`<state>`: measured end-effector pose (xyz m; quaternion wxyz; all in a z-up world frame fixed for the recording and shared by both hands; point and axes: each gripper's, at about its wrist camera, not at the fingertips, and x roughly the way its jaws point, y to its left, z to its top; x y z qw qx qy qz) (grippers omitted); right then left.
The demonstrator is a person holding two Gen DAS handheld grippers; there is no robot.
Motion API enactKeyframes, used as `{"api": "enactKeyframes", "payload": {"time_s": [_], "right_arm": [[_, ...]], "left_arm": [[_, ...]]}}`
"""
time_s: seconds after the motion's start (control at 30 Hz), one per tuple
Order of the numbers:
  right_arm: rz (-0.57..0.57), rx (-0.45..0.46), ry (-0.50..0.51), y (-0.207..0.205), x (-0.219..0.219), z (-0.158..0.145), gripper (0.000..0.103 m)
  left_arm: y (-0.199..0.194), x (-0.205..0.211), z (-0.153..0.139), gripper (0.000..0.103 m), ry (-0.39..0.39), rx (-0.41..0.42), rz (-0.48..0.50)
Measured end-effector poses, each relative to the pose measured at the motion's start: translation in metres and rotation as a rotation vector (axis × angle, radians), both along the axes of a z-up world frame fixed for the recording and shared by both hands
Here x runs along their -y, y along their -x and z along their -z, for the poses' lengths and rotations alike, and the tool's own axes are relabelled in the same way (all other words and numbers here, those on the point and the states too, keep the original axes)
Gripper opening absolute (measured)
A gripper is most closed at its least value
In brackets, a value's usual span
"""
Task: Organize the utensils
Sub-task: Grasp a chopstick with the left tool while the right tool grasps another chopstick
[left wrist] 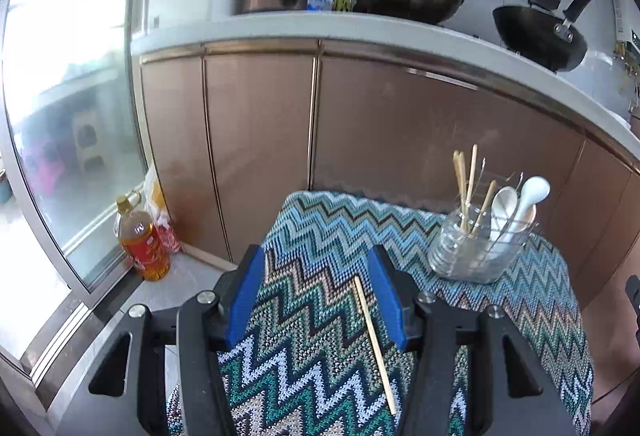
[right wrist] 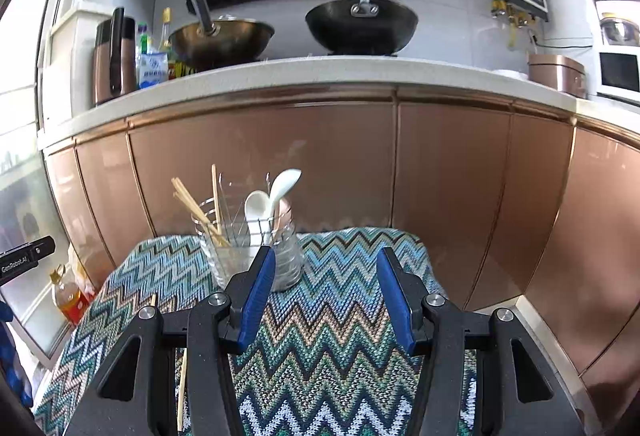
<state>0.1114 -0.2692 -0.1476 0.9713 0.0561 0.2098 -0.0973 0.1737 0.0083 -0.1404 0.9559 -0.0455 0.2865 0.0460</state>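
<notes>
Below, lower centre of the left wrist view: left claw (left wrist: 316, 292) open over a loose chopstick (left wrist: 375, 344) on the zigzag cloth (left wrist: 320, 228). Right claw (right wrist: 326, 294) open, empty. Further right, glass utensil holder (left wrist: 468, 252) with chopsticks and white spoons (left wrist: 520, 202).

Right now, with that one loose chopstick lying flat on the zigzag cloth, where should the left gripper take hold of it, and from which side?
Grip the chopstick near its middle, coming down from above with the left gripper, whose open jaws already straddle it. It lies flat on the cloth and runs lengthwise between the fingers, so probably roll the wrist until the pads close across its thin width.
</notes>
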Motion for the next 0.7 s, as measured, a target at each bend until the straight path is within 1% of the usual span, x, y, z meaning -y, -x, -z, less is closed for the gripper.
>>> {"api": "enactKeyframes", "payload": {"time_s": [0.17,0.2,0.27,0.4,0.47,0.5,0.6,0.63,0.7], "right_arm": [[-0.093,-0.064,-0.016,-0.023,-0.011,0.006,0.052],[-0.117,-0.078,-0.012,-0.028,-0.015,0.006,0.052],[-0.183,-0.117,-0.025,-0.042,-0.024,0.009,0.052],[-0.280,-0.195,-0.049,-0.070,-0.043,0.021,0.052],[-0.324,-0.234,-0.072,-0.081,-0.051,0.028,0.050],[-0.359,-0.271,-0.096,-0.092,-0.056,0.034,0.049],[-0.396,-0.329,-0.106,-0.108,-0.066,0.044,0.045],[-0.420,-0.360,-0.122,-0.117,-0.071,0.050,0.043],[-0.450,-0.403,-0.139,-0.127,-0.077,0.059,0.040]], "left_arm": [[-0.021,-0.009,0.016,0.052,0.043,-0.101,0.055],[-0.029,-0.012,0.021,0.052,0.064,-0.141,0.079],[-0.041,-0.016,0.028,0.052,0.099,-0.195,0.111],[-0.072,-0.024,0.055,0.052,0.194,-0.357,0.185],[-0.087,-0.025,0.068,0.051,0.234,-0.430,0.211],[-0.093,-0.025,0.074,0.051,0.248,-0.458,0.224],[-0.110,-0.019,0.087,0.051,0.271,-0.528,0.253],[-0.118,-0.016,0.093,0.050,0.286,-0.563,0.265],[-0.127,-0.011,0.100,0.045,0.293,-0.603,0.277]]}}
